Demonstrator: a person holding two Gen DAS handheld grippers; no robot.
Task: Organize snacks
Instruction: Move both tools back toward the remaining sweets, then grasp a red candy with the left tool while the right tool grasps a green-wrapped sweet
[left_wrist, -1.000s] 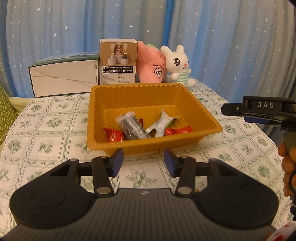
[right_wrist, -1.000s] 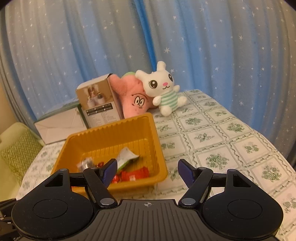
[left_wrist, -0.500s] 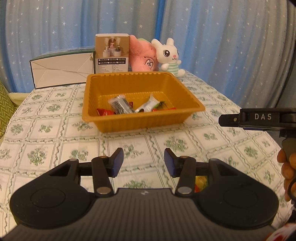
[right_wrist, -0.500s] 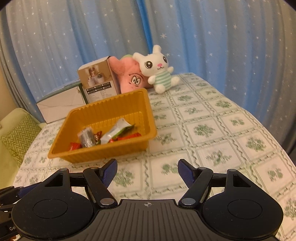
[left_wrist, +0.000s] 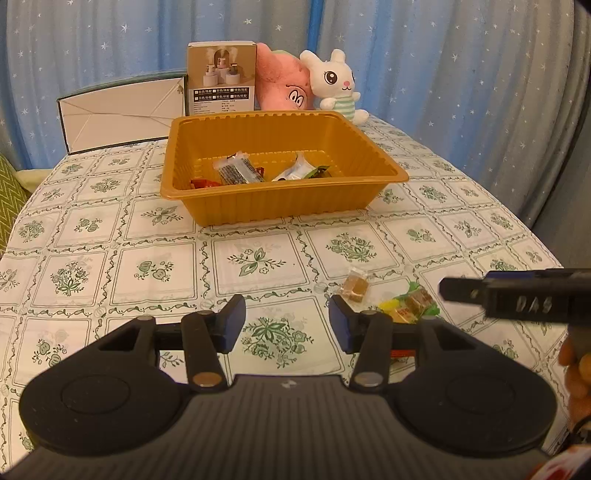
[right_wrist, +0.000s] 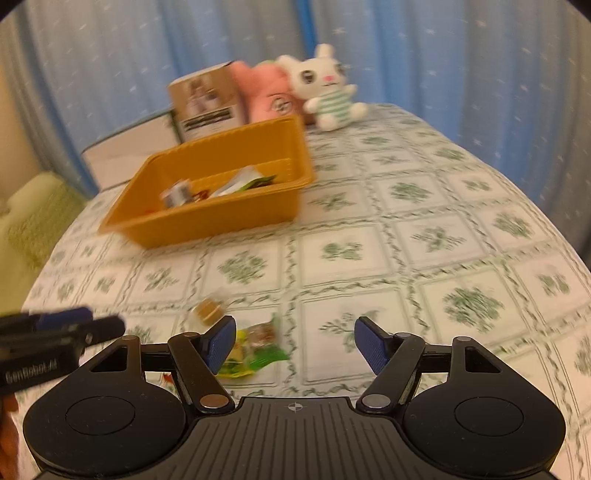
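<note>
1. The table (left_wrist: 92, 229) with the green flowered cloth is the whole workspace. At the far edge there's a white box, a brown carton and two plush toys, none of which look like part of the job.

2. The orange tray (left_wrist: 280, 203) sits toward the far middle of the table and already has a handful of wrapped snacks (left_wrist: 240, 171) in it: a dark striped packet, a white and green one, a couple of red ones. So I'd say the job is partly done.

3. What's left, as far as I can see: a green and yellow snack bag (left_wrist: 410, 302) and a small clear-wrapped brown candy (left_wrist: 354, 286), both lying on the cloth at the near right, well apart from the tray. There may be something red under the left tool too, can't really tell.

4. Left gripper (left_wrist: 286, 323): jaws opening, only moderately apart, nothing between them, candy just to its right.

5. Right gripper (right_wrist: 295, 343): jaws wide, holding nothing, with the snack bag right by its left finger. Looks like that bag goes next.
</note>
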